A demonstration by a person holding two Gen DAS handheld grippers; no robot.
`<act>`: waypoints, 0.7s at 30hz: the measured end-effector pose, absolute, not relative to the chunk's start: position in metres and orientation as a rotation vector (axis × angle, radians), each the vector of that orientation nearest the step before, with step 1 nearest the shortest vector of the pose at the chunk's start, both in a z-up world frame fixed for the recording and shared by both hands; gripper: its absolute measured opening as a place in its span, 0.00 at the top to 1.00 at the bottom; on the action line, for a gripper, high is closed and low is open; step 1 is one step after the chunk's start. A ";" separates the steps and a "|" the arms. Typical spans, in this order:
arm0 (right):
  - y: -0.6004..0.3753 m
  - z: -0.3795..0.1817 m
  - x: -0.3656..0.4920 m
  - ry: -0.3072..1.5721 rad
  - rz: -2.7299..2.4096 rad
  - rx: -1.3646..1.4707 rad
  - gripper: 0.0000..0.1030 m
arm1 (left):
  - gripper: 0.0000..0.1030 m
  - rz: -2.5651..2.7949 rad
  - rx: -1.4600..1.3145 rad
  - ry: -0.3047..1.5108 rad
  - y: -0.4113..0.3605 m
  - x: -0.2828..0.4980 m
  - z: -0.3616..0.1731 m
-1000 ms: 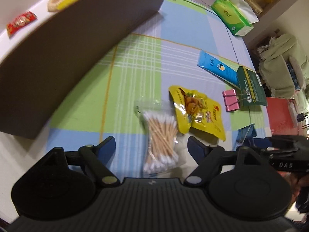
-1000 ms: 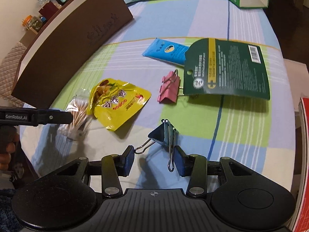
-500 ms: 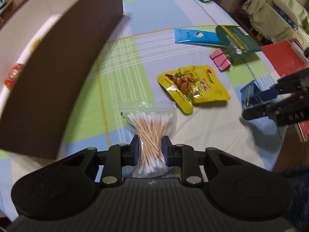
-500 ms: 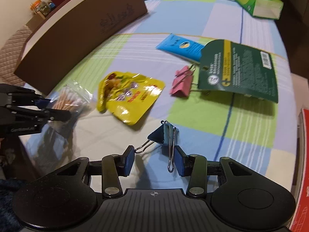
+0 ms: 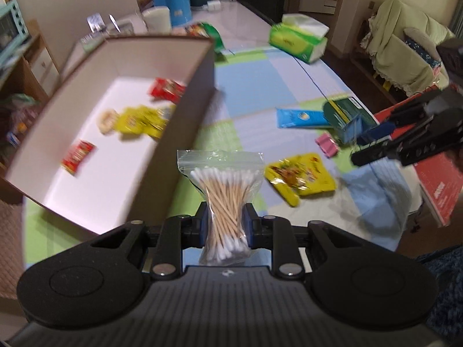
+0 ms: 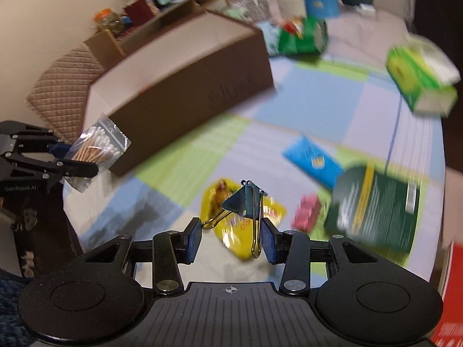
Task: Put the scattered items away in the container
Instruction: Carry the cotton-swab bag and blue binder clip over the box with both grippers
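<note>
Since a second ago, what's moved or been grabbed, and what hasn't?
The left gripper closed on the cotton swab bag and lifted it off the table beside the brown box. The right gripper raised the blue binder clip it already held. The yellow snack pouch, pink clip and blue packet stayed put.

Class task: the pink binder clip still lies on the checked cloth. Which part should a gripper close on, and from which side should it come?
Judging from the blurred views, the pink binder clip lies flat beside the green card pack. Come from above, on the side facing the yellow snack packet, and close across its folded body; the wire handles cannot be made out here.
</note>
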State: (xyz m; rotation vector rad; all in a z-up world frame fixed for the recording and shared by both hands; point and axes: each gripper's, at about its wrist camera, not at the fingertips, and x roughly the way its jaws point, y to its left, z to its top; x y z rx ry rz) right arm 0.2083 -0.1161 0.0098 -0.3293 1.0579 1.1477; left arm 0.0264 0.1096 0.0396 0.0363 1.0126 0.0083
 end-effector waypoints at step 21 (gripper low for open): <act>0.014 0.102 0.216 0.814 1.363 -0.389 0.59 | 0.80 0.084 0.237 1.002 0.228 0.046 0.080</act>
